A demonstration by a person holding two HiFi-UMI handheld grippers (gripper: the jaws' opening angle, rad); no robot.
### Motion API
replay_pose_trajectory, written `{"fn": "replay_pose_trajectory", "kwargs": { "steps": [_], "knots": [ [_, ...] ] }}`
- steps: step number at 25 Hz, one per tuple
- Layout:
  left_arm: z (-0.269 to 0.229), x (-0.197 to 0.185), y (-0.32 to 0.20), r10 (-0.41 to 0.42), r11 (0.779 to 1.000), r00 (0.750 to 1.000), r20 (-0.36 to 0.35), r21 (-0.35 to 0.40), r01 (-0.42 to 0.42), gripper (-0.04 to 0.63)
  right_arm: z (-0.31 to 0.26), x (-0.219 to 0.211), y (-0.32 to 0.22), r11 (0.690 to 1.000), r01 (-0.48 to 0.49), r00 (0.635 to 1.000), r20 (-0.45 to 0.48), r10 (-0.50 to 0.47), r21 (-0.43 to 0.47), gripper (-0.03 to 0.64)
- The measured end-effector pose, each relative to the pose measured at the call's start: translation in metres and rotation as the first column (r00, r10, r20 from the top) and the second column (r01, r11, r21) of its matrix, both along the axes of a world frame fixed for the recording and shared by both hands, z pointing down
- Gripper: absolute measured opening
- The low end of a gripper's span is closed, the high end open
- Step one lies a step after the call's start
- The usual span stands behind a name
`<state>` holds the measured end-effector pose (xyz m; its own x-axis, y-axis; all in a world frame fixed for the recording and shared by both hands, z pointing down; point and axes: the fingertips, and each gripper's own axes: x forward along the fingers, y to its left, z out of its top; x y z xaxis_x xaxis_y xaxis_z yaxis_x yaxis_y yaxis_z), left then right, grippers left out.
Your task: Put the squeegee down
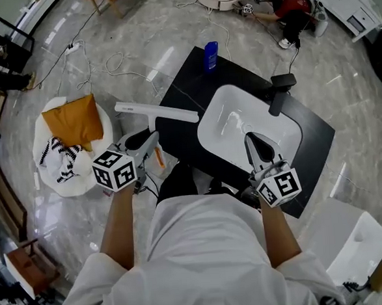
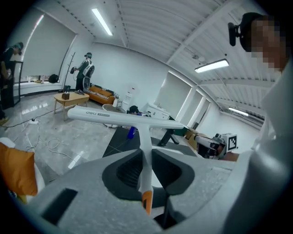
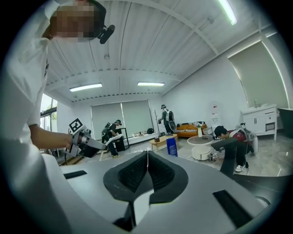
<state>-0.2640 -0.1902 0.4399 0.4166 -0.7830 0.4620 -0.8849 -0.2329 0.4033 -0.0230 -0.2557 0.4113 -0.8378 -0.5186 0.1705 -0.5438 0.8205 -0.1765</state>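
Observation:
A white squeegee [image 1: 155, 112] with a T-shaped head and an orange-tipped handle is held up in the air left of the black table [image 1: 180, 97]. My left gripper [image 1: 152, 139] is shut on its handle; in the left gripper view the squeegee [image 2: 123, 119] rises from between the jaws, its blade across the top. My right gripper [image 1: 255, 141] hovers over the white sink basin [image 1: 231, 116], jaws shut with nothing between them. In the right gripper view the right gripper [image 3: 147, 155] points out into the room.
A blue bottle [image 1: 211, 56] stands at the table's far corner and a black faucet [image 1: 279, 91] beside the basin. A round white stool with an orange cushion [image 1: 74, 121] is at the left. Cables lie on the marble floor. People sit and stand farther off.

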Motion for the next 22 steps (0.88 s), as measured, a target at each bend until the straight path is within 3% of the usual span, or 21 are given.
{"fn": "replay_pose_trajectory", "kwargs": {
  "steps": [10,17,22],
  "knots": [
    [0.012,-0.018,-0.078,0.18,0.98,0.984,-0.018,-0.083,-0.181,0.075,-0.009,-0.016,-0.048,0.987,-0.158,0.987,-0.006,0.158,0.018,0.015],
    [0.039,-0.009,-0.112,0.296,0.943,0.95,-0.098,-0.128,-0.307,0.075,-0.005,-0.013,-0.053,0.961,-0.275,0.961,-0.037,0.276,0.011,0.015],
    [0.065,-0.013,-0.129,0.347,0.911,0.935,-0.07,-0.212,-0.354,0.075,0.006,-0.018,-0.055,0.942,-0.335,0.941,-0.057,0.335,-0.003,0.015]
  ]
}}
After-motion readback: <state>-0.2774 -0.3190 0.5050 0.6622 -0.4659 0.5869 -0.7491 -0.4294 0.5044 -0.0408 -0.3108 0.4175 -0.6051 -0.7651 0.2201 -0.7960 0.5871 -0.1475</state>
